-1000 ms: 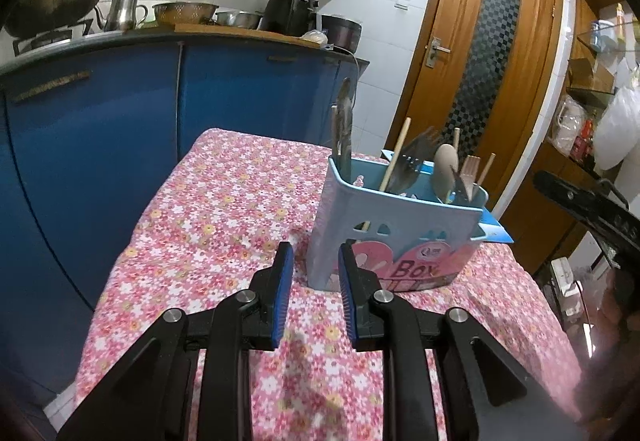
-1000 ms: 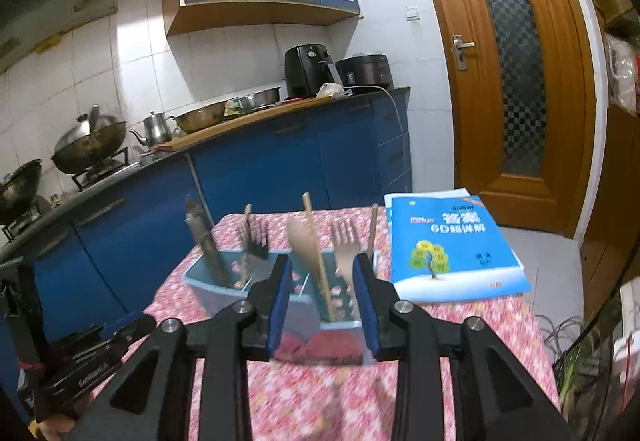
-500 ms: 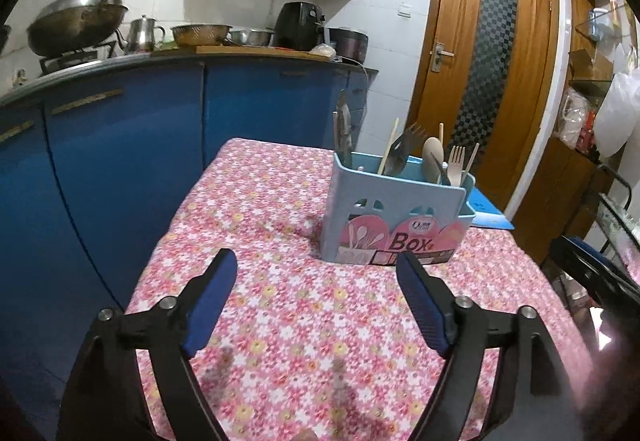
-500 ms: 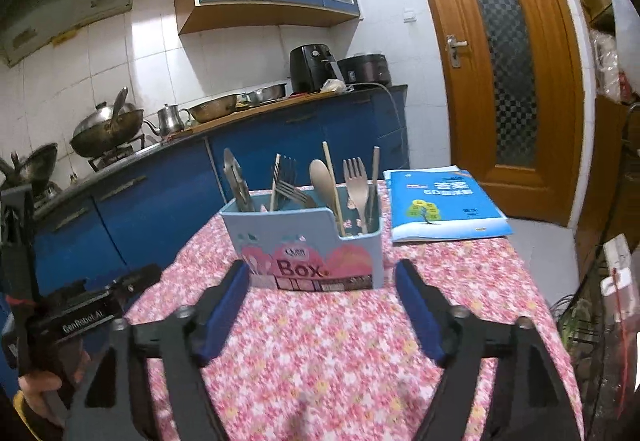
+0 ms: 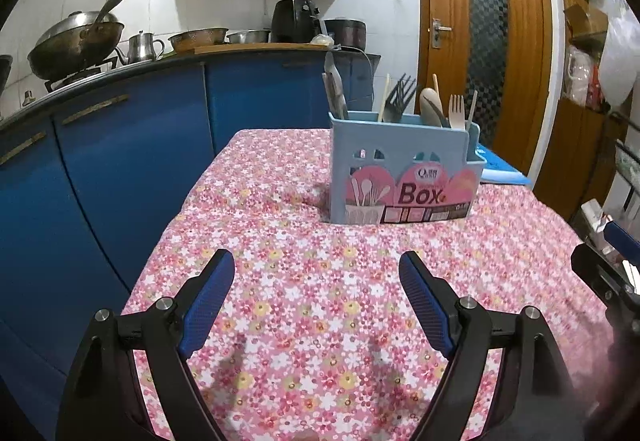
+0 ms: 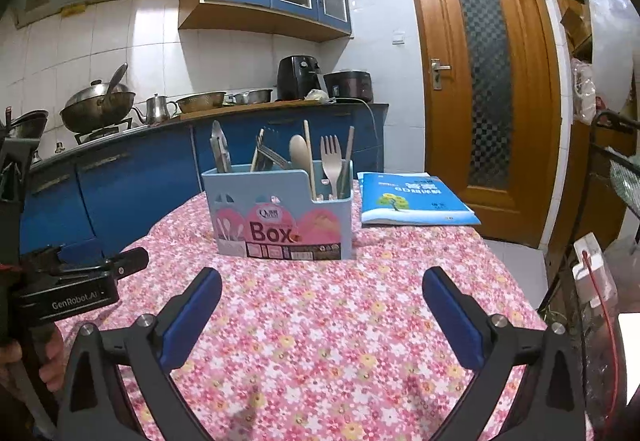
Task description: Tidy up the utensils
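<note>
A light blue utensil box [image 5: 404,169] [image 6: 280,213] marked "Box" stands upright on the flowered tablecloth [image 5: 320,281]. Upright in it are a metal knife [image 5: 335,95], a dark fork [image 5: 400,97], a wooden spoon [image 6: 300,155], a pale fork [image 6: 331,157] and chopsticks. My left gripper [image 5: 316,281] hangs open over the near cloth, well short of the box, with nothing between its fingers. My right gripper [image 6: 320,297] is still opening, its jaws wide apart and empty, also short of the box. The left gripper's body [image 6: 68,281] shows at the left of the right wrist view.
A blue book [image 6: 412,199] lies on the table right of the box. Blue kitchen cabinets [image 5: 120,169] run along the left, with a wok [image 5: 76,41], a kettle and bowls on the counter. A wooden door [image 6: 484,81] stands behind. A person's hand [image 6: 24,357] grips the left handle.
Both grippers opened from narrow to wide and drew back from the box toward the near table edge. The box now looks farther away in both views.
</note>
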A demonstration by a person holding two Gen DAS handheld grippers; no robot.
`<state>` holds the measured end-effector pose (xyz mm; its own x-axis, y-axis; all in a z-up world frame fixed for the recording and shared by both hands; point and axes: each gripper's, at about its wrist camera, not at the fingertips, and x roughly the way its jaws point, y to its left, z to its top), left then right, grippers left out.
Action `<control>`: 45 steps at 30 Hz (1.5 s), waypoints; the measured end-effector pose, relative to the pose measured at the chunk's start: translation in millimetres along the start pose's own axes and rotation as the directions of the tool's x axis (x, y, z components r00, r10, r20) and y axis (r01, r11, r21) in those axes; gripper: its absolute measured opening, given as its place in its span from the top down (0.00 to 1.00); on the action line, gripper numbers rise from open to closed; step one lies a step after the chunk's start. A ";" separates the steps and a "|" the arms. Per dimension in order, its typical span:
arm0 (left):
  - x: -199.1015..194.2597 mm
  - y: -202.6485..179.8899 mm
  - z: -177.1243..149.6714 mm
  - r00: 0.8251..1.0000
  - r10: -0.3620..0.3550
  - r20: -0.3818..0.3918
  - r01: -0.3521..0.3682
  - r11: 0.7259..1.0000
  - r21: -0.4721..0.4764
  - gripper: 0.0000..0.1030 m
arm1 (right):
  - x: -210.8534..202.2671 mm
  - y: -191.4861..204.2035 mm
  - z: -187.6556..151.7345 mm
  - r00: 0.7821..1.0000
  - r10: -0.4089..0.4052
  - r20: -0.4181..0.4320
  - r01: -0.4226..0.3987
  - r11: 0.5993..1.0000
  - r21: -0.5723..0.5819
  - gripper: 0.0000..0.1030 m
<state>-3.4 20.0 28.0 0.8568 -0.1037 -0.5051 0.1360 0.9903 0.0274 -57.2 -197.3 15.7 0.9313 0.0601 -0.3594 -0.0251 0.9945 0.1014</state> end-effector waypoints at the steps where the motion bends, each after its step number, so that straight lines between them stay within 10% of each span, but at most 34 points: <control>1: 0.8 -1.3 -3.0 1.000 0.002 0.004 -0.002 1.000 0.004 0.17 | 0.9 -1.7 -3.3 1.000 -0.003 -0.001 0.003 1.000 0.005 0.01; 45: 12.9 -6.4 -20.1 1.000 0.005 -0.003 -0.005 1.000 0.014 0.17 | 9.0 -5.4 -20.6 0.999 -0.037 -0.002 0.037 0.999 0.016 0.00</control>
<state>-3.3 14.2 4.0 0.8562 -0.0989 -0.5071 0.1389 0.9894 0.0416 -56.2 -200.4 -7.2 0.9309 0.0238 -0.3644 0.0148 0.9946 0.1028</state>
